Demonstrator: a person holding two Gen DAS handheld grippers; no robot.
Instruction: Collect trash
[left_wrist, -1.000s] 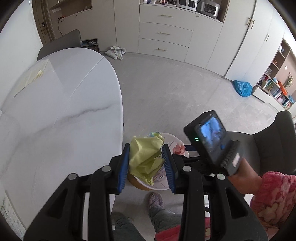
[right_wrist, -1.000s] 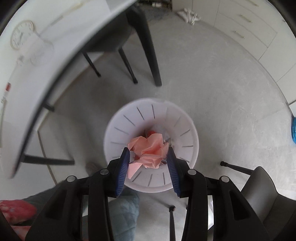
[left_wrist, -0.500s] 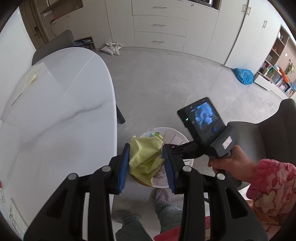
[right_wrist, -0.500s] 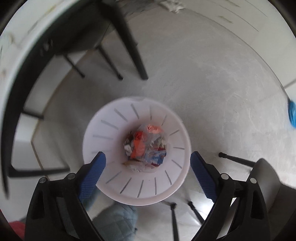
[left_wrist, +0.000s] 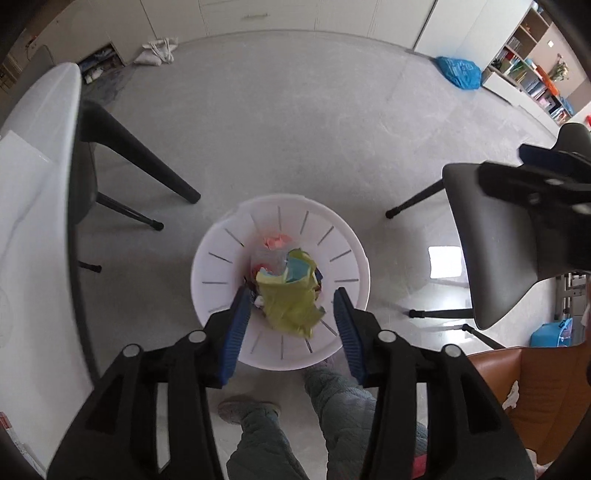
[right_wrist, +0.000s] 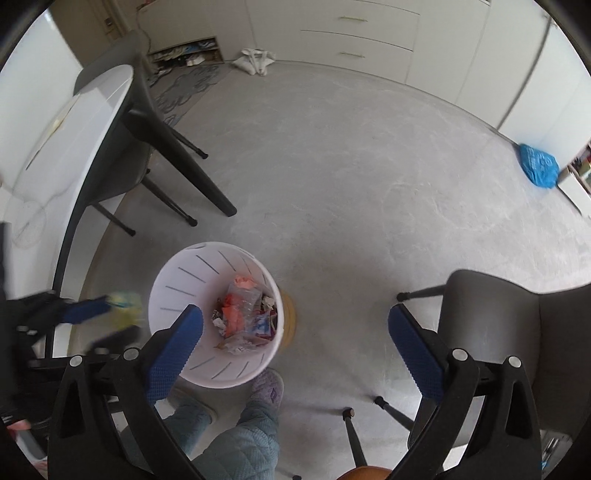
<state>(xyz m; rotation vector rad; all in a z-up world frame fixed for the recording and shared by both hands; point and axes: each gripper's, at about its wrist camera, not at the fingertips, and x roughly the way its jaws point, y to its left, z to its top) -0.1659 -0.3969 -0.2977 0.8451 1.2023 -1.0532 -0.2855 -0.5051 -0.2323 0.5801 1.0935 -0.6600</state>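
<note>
A: the white bin (left_wrist: 221, 258) is sitting right under the left gripper (left_wrist: 291, 321), whose jaws have just been opening. The yellow paper (left_wrist: 291, 302) is hanging loose between them, dropping straight in.

B: and the right gripper (right_wrist: 295, 347)'s gaping wide, empty, off to the bin's side.

Counts: one white bin (left_wrist: 221, 266) on the floor, one yellow-green crumpled sheet (left_wrist: 291, 302) over it, one pink wad (left_wrist: 275, 242) inside among mixed wrappers, too jumbled to count. Two tongs: left tongs (left_wrist: 291, 325), right tongs (right_wrist: 295, 350). One white desk (left_wrist: 33, 184). One blue bag (left_wrist: 458, 72), one white cloth bag (left_wrist: 157, 51). Two slippered feet (right_wrist: 266, 391). One brown seat (left_wrist: 532, 387).
</note>
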